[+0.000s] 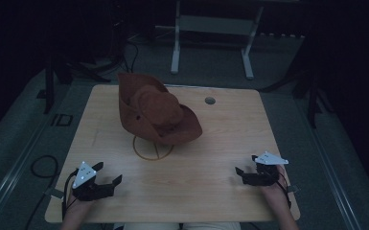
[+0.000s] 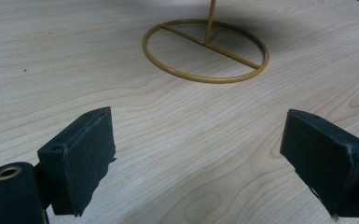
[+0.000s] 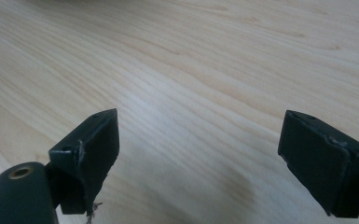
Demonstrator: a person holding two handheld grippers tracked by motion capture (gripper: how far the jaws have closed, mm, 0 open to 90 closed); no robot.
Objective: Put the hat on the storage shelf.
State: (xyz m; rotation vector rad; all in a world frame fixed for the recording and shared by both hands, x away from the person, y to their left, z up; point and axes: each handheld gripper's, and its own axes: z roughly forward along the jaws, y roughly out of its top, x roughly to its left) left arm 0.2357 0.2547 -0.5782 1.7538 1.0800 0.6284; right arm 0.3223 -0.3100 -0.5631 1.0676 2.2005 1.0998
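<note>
Your left gripper [image 1: 106, 176], jaws spread and empty at the tabletop's [image 1: 211, 143] near-left corner, lies nearer the brown hat [image 1: 157, 115] perched on its wire stand [image 2: 205, 50] toward the far edge than your right gripper [image 1: 245, 175], equally spread.

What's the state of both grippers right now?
Left gripper: open, holding nothing, resting near the wooden table's front edge.
Right gripper: open, holding nothing, apart from the brown felt cowboy hat.
</note>
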